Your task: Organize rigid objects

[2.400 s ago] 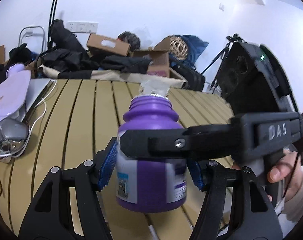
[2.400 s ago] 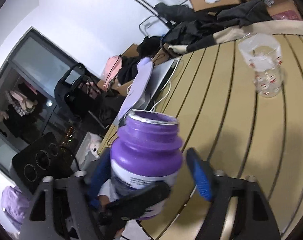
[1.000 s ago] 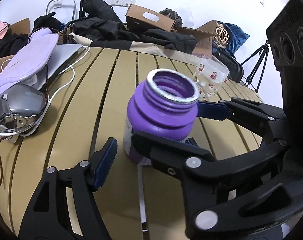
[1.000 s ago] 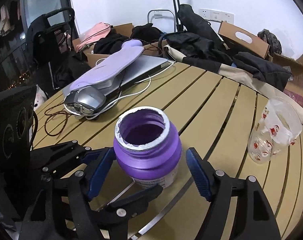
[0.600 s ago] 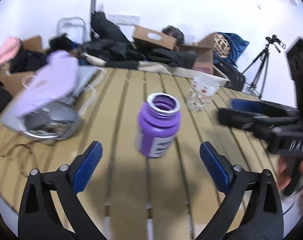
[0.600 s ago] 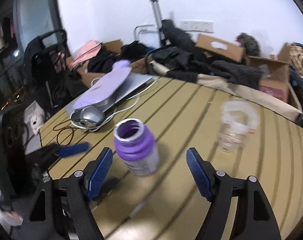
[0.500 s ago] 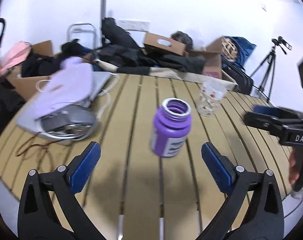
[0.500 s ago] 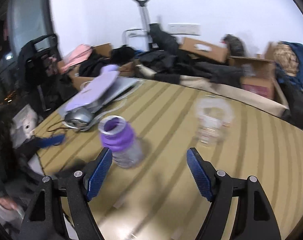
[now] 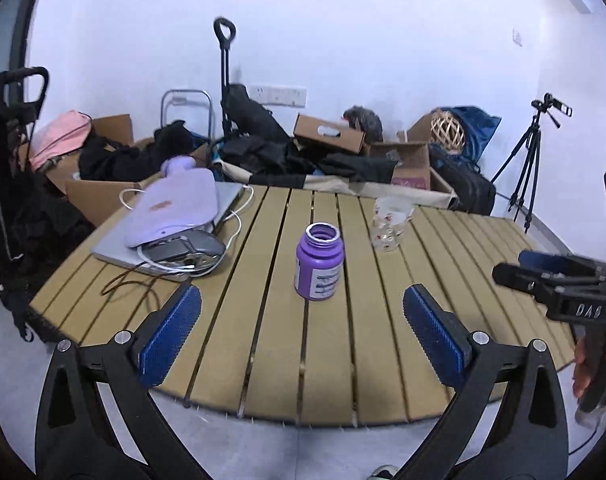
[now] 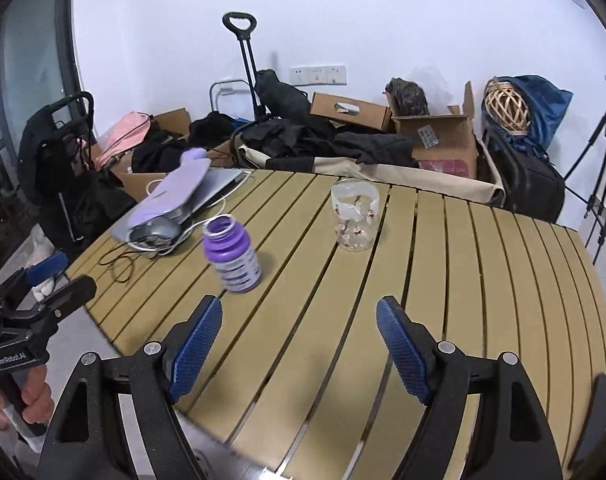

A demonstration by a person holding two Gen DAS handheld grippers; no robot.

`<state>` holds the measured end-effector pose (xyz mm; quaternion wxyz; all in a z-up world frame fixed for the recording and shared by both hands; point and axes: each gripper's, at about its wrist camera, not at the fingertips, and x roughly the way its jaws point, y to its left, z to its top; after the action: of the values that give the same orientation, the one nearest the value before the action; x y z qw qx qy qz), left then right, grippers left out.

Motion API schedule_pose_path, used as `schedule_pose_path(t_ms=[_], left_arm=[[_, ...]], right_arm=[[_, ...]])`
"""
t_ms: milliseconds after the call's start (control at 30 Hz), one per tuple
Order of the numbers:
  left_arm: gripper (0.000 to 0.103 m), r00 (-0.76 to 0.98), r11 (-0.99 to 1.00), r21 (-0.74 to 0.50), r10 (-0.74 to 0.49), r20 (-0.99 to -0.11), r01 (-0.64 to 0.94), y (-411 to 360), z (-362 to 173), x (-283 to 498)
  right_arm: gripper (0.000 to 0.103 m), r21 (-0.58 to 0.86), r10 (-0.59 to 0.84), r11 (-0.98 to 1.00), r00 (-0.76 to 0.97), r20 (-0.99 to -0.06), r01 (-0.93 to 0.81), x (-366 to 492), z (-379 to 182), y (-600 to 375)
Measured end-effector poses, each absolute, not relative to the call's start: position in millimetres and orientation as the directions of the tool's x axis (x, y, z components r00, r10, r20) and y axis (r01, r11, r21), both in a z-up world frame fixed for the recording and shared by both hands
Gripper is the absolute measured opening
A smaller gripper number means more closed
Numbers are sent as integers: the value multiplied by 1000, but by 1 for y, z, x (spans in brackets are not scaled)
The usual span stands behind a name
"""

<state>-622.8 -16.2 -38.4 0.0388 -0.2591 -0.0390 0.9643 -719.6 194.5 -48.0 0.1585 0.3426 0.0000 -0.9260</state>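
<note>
Grippers withdrawn from slatted table, cluttered room

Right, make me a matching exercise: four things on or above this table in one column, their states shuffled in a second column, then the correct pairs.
Things
1. purple bottle
2. clear printed cup
3. lilac hot-water bottle
4. left gripper

States
A. lying on a closed laptop
B. open, holding nothing
C. upright, uncapped, white label showing
D. upright and see-through, nearer the table's far edge than the purple bottle

Pairs: 1-C, 2-D, 3-A, 4-B
</note>
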Motion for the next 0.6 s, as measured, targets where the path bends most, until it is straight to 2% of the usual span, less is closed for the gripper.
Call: schedule_pose_path(t_ms=[200,333,600], left_arm=[[103,-865,-997,-68,62,-499,-32,-13,11,-508],[103,-893,-999,-18,48,-447,-44,-7,44,-396],[103,-915,-999,-29,27,-403,-17,1,51,-236]], right_arm=[[84,127,-299,-950,-715,-631,286,-618,-21,199],[84,114,-307,-946,-728,-613,303,-521,9,200],[84,111,-366,-924,-755,-545,367,-340,38,207]])
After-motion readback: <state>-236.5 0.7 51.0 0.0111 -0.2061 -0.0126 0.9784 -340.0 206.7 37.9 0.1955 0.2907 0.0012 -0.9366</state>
